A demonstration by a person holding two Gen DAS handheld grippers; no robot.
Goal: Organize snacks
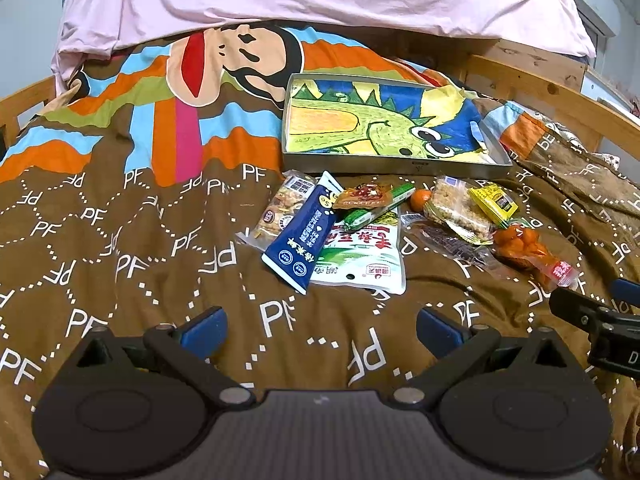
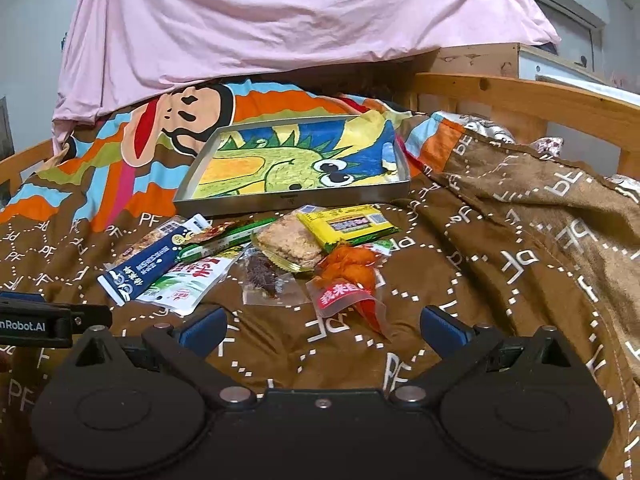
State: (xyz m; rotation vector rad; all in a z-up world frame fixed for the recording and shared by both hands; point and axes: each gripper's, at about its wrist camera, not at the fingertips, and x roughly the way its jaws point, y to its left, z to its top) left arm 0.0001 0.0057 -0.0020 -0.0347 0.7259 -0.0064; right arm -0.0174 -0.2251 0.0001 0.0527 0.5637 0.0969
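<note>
On the brown quilt printed with white "PF" letters (image 1: 120, 272), seen from the left wrist, a shallow rectangular metal tray lined with a crayon-style dragon picture (image 1: 400, 169) sits toward the far side of the bed, flat and empty of snacks. Just in front of its near wall lies a loose heap of crinkly plastic snack packets. A long navy-blue pouch with white lettering (image 1: 304, 236) lies slanted over a clear bag of golden crackers (image 1: 276, 212) and touches a white and green flat sachet with red characters (image 1: 364, 260). A slim green stick pack (image 1: 380, 204) crosses the sachet's top. To the right lie a clear pack holding a crumbly beige bar (image 1: 456, 212), a yellow foil packet (image 1: 494, 199) and a transparent bag of glossy orange pieces (image 1: 524, 250). The left gripper (image 1: 320, 330) hovers low over bare quilt near the heap, its blue-padded jaws spread wide with nothing between them. At the right edge the right gripper (image 1: 592, 312) shows partly.

From the right wrist, the tray (image 2: 292, 202) appears beyond the same heap, with the orange bag (image 2: 352, 276) nearest and a clear packet of dark dried pieces (image 2: 262, 276) beside it. The yellow packet (image 2: 348, 224) rests against the beige bar (image 2: 292, 248). The right gripper (image 2: 324, 330) is level above the quilt, jaws wide apart and empty. A pink sheet (image 2: 280, 20) drapes behind.
</note>
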